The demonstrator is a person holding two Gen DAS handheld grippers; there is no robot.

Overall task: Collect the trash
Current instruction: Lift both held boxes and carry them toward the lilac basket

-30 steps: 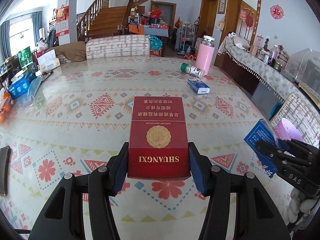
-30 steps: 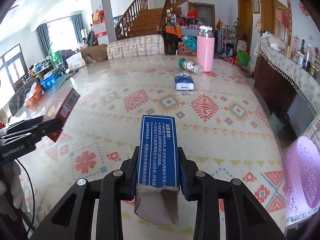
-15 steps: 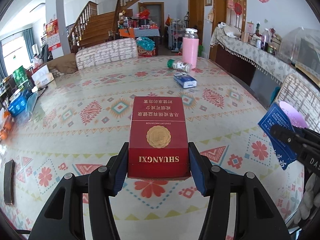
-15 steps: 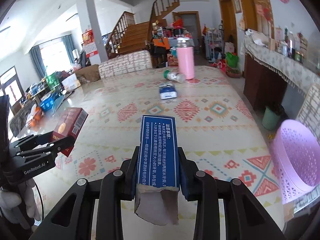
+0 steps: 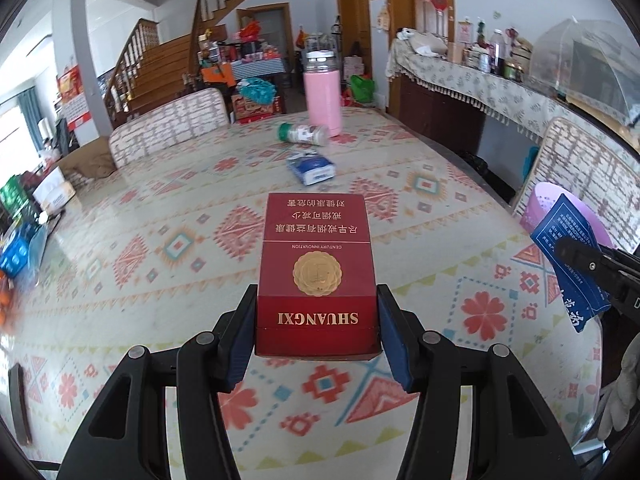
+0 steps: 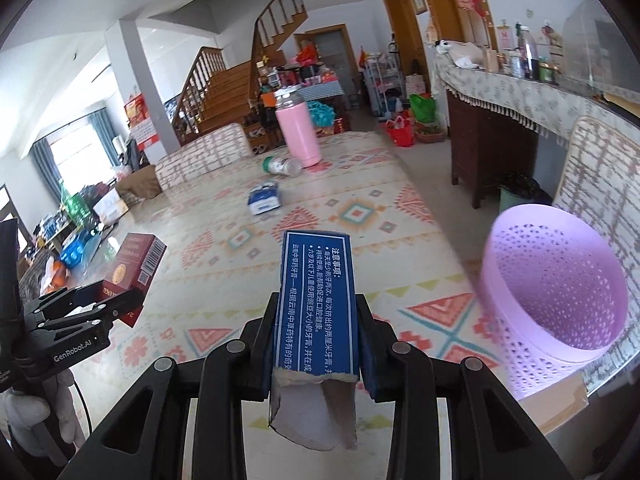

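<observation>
My left gripper (image 5: 316, 320) is shut on a red SHUANGXI cigarette box (image 5: 316, 264), held above the patterned table (image 5: 160, 280). It also shows at the left of the right wrist view (image 6: 136, 264). My right gripper (image 6: 316, 332) is shut on a blue toothpaste carton (image 6: 316, 300) with a torn open end, held above the table's right edge. The carton also shows in the left wrist view (image 5: 568, 248). A purple perforated trash basket (image 6: 556, 284) stands just right of the carton, beside the table edge. A small blue packet (image 5: 312, 168) and a fallen green-capped bottle (image 5: 304, 134) lie far across the table.
A pink thermos (image 5: 322, 96) stands at the table's far end. Chairs (image 5: 168, 128) stand behind the table and at the right (image 6: 600, 176). A sideboard with clutter (image 5: 480, 80) runs along the right wall. Blue packs and boxes (image 5: 16, 252) sit at the table's left edge.
Both grippers have swung to the right with their boxes still held. The purple basket now appears larger and closer beside the blue carton.
</observation>
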